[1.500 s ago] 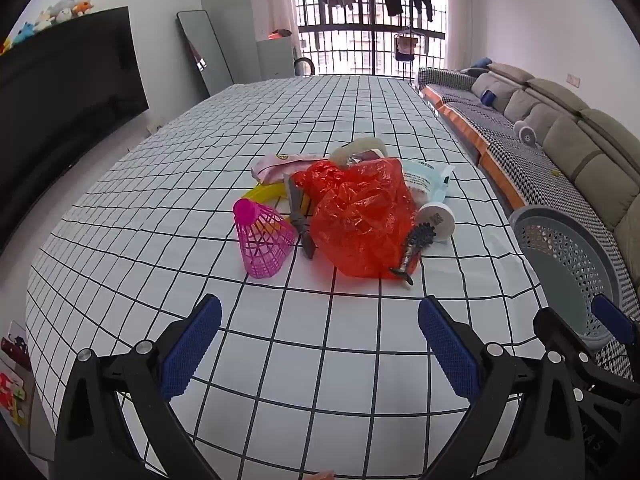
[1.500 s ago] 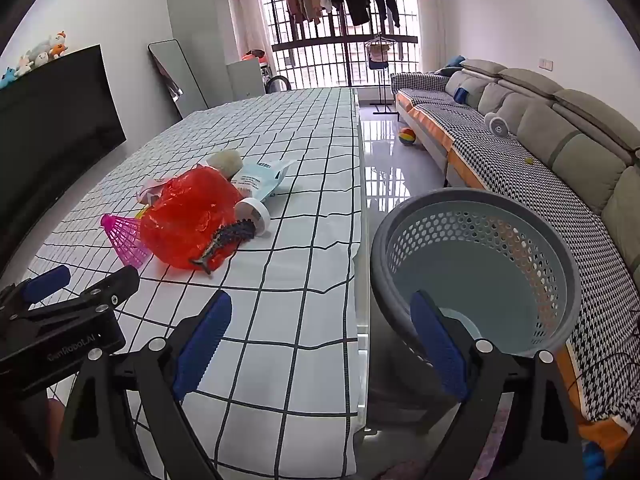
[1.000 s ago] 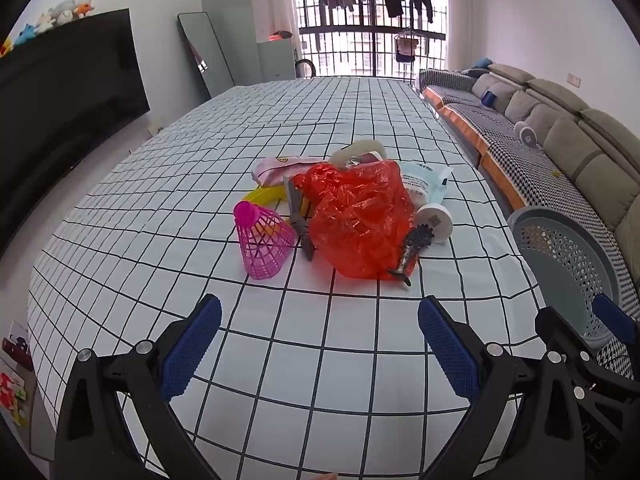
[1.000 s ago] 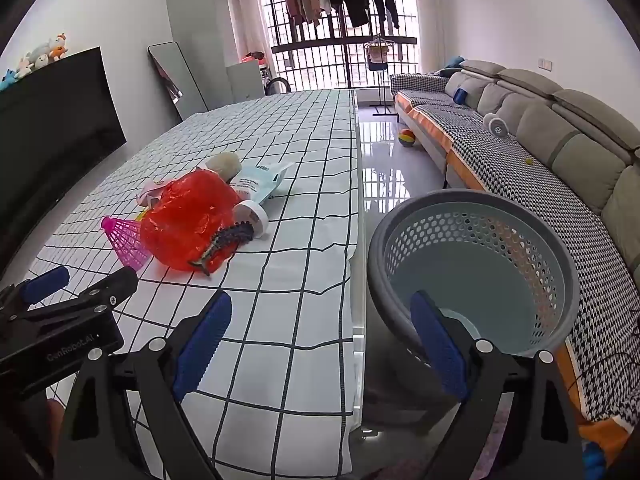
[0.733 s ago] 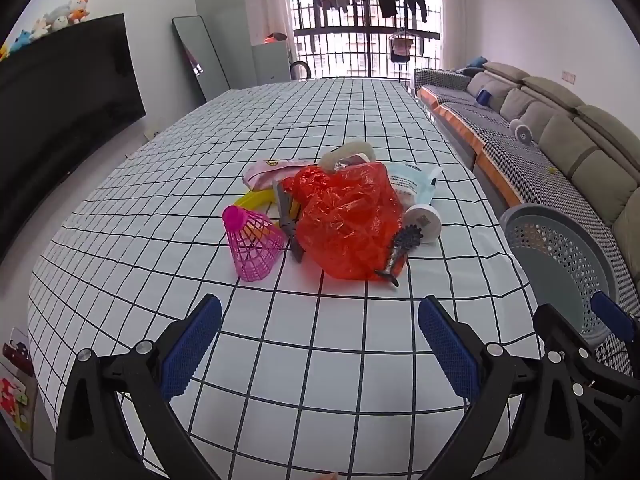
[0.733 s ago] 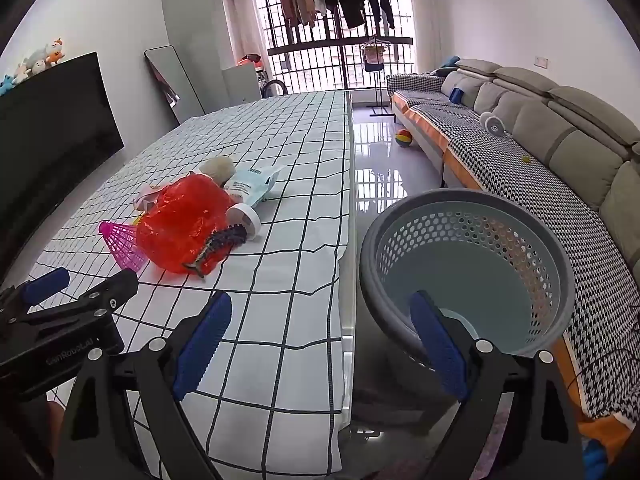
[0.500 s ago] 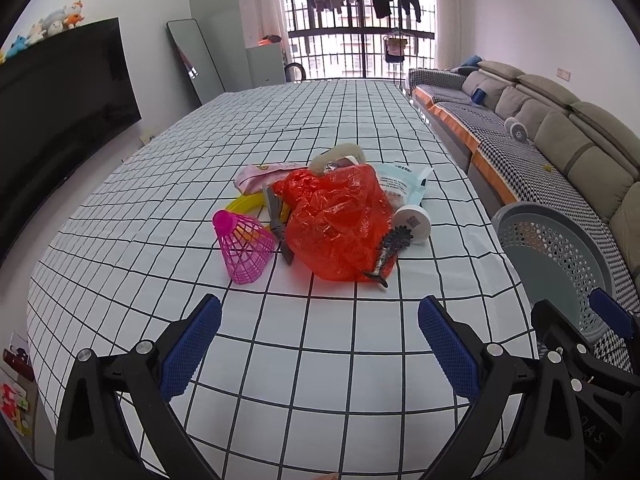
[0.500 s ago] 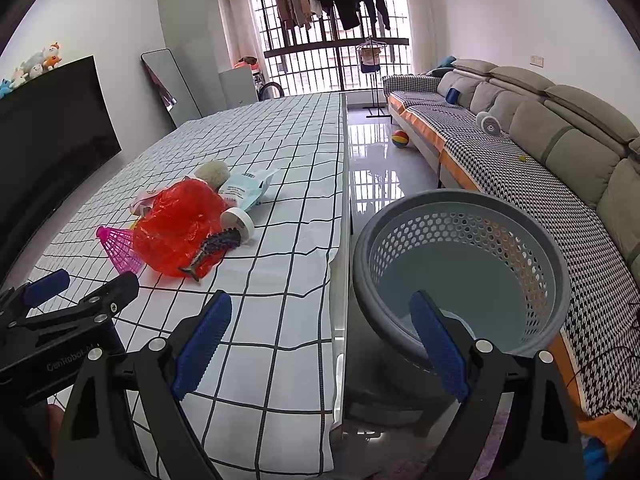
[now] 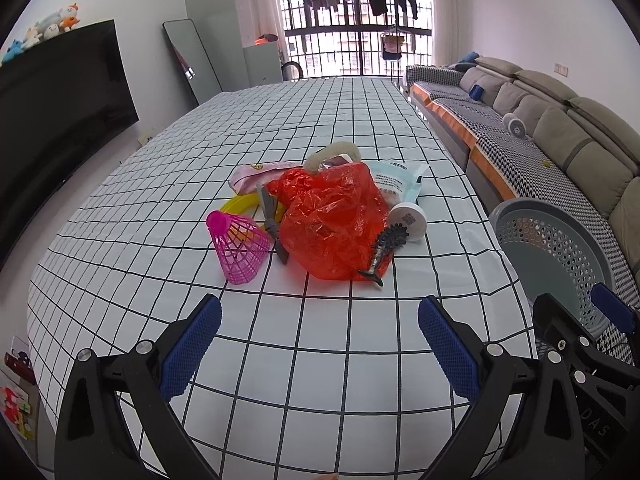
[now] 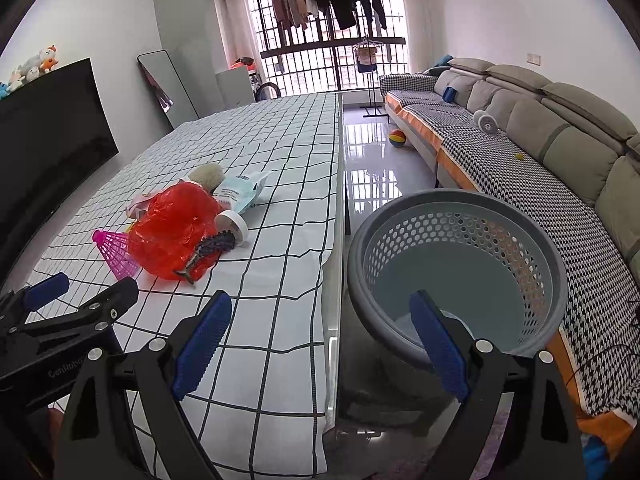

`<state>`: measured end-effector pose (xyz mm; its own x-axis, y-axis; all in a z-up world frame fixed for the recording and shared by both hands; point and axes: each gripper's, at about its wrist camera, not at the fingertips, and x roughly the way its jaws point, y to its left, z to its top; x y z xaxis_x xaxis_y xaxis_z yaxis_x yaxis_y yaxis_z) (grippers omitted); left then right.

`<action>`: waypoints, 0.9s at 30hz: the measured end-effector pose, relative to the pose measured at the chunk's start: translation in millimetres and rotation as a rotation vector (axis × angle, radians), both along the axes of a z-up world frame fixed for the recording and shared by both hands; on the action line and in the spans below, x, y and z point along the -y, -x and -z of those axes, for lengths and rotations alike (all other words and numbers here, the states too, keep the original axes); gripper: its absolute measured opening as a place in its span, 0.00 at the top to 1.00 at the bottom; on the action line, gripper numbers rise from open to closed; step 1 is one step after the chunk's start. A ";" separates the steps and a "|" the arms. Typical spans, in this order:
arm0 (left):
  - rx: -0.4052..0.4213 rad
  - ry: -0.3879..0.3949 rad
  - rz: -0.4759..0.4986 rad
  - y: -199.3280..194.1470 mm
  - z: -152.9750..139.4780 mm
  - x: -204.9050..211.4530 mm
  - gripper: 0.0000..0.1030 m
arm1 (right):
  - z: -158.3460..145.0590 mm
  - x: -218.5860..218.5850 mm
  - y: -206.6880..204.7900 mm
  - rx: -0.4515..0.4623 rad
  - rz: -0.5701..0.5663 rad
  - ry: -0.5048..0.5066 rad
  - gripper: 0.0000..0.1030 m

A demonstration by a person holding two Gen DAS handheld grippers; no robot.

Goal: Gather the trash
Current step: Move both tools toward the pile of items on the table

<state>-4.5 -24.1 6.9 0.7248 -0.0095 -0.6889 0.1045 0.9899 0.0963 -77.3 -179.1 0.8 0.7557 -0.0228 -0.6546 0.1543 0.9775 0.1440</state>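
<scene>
A heap of trash lies mid-table: a crumpled red plastic bag (image 9: pixel 332 224), a pink shuttlecock (image 9: pixel 238 246), a black comb-like piece (image 9: pixel 384 248), a white round lid (image 9: pixel 408 222), a pale blue pouch (image 9: pixel 396 180), a yellow ring (image 9: pixel 244 204) and a pink wrapper (image 9: pixel 256 172). My left gripper (image 9: pixel 318 336) stands open well short of the heap, nothing between its fingers. My right gripper (image 10: pixel 320 332) is open over the table's right edge, beside the grey perforated basket (image 10: pixel 456 272). The red bag (image 10: pixel 176 230) also shows in the right wrist view.
The table wears a white cloth with black grid lines (image 9: pixel 320 380). A grey sofa (image 10: pixel 540 140) runs along the right wall. A dark screen (image 9: pixel 52 92) stands on the left, a mirror (image 9: pixel 192 60) leans at the back. A coloured ball (image 10: pixel 397 138) lies on the floor.
Both grippers have drawn back and risen a little, so the heap looks farther away. More floor shows beside the basket. Both stay open; nothing was grasped.
</scene>
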 end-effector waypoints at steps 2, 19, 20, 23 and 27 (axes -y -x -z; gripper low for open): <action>0.000 -0.001 0.001 0.0 -0.1 0.4 0.06 | -0.1 0.8 -0.3 0.000 0.002 -0.001 0.16; 0.005 -0.007 0.004 0.3 -0.8 2.3 0.06 | -0.6 3.3 1.5 0.004 0.004 -0.007 0.16; 0.005 -0.007 0.004 0.5 -0.5 2.5 0.06 | -0.6 3.4 1.5 0.004 0.004 -0.007 0.16; 0.005 -0.007 0.004 0.7 -0.3 2.6 0.06 | -0.5 3.1 1.5 0.003 0.004 -0.008 0.16; 0.005 -0.008 0.004 0.6 -0.3 2.6 0.06 | -0.5 3.3 1.6 0.004 0.004 -0.008 0.16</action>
<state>-5.1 -26.7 7.2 0.7281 -0.0072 -0.6854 0.1079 0.9887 0.1043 -78.9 -182.4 1.3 0.7581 -0.0212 -0.6518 0.1581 0.9756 0.1521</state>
